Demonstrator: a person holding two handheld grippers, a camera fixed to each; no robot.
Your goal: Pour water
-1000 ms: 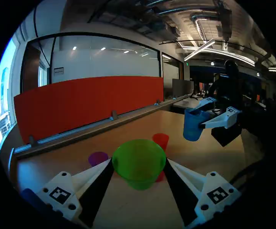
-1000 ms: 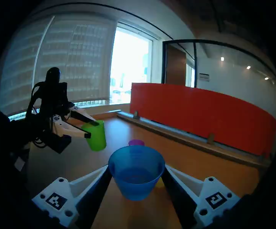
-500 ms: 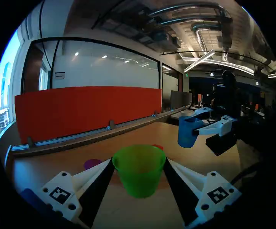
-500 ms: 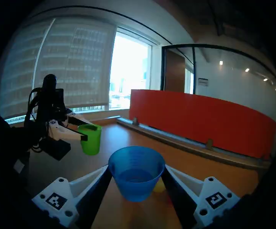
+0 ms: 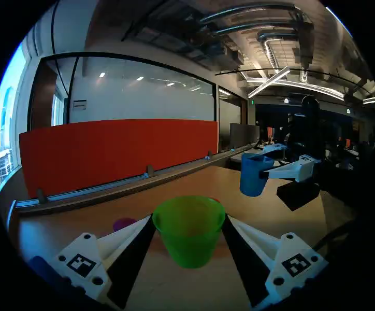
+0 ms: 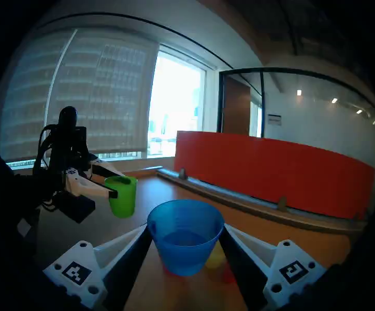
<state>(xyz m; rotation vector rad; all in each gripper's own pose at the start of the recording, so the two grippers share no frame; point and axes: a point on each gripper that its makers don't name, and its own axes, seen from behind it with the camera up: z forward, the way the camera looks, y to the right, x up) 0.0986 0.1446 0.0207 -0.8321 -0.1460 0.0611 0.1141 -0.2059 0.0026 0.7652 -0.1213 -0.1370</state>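
My left gripper (image 5: 188,234) is shut on a green cup (image 5: 189,228), held upright above the wooden table (image 5: 270,207). My right gripper (image 6: 186,243) is shut on a blue cup (image 6: 185,241) with water in its bottom, also upright. In the left gripper view the blue cup (image 5: 251,173) hangs to the right, held by the right gripper (image 5: 260,173). In the right gripper view the green cup (image 6: 121,195) hangs at the left in the left gripper (image 6: 116,196). The two cups are apart.
A purple cup (image 5: 123,224) stands on the table, and a red cup's rim (image 5: 214,200) peeks from behind the green cup. Red and yellow cups (image 6: 216,259) lie behind the blue cup. A red divider panel (image 5: 120,147) runs along the table's far edge.
Both grippers have tipped up towards level and the cups now sit more upright. The red and purple cups have sunk lower in the left gripper view.
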